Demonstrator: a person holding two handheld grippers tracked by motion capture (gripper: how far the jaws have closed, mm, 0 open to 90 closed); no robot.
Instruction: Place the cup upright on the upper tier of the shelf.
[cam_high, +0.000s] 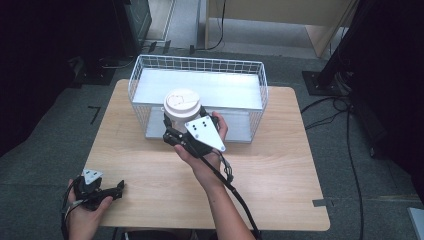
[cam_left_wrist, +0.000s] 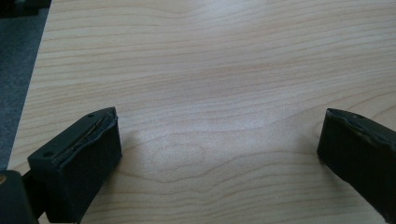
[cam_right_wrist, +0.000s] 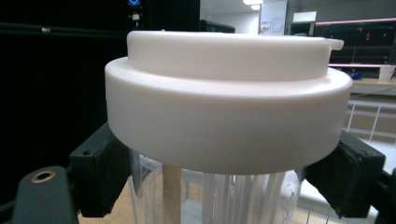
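Observation:
A clear jar with a thick white lid (cam_high: 181, 103) is held up over the front edge of a white wire basket (cam_high: 250, 70). My right gripper (cam_high: 185, 131) is shut on the jar just under the lid (cam_right_wrist: 229, 116); its black fingers (cam_right_wrist: 100, 175) press the clear body (cam_right_wrist: 224, 198) from both sides. Near the table's front left corner, my left gripper (cam_high: 111, 190) rests low over the bare wood. Its jaws stand wide apart, the fingers (cam_left_wrist: 79, 161) with nothing between them above the wooden tabletop (cam_left_wrist: 210, 84).
The wire basket stands on the far half of the light wooden table (cam_high: 270, 180) and has a white floor panel. Black stands and cables (cam_high: 350, 145) lie on the grey floor to the right. A black cable trails from the right gripper toward the front edge.

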